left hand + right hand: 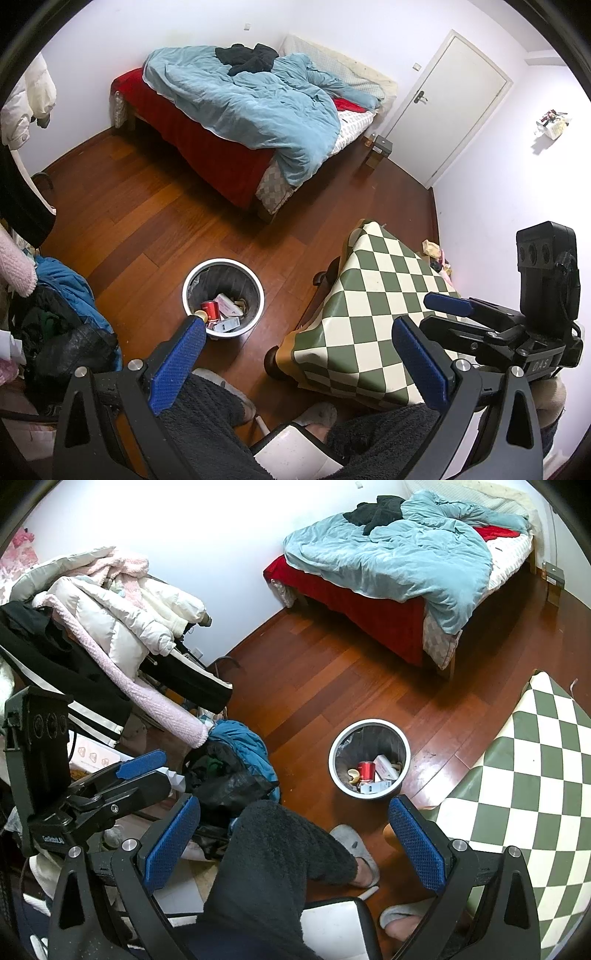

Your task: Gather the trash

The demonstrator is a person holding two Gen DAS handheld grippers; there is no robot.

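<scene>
Both hand-held grippers, left [299,362] and right [295,838], hang wide open and empty above the bin [369,762] already holding trash including a red can [365,770], so I'd scan the floor [332,686] for leftovers.

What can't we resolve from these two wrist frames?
- Bottom of the trash bin: hidden under the red can and cartons, both views.
- Small clutter by the wall: too small, left view only.
- Labels on the cartons: too small.
- Floor near the person: blocked by leg and both open claws.
</scene>
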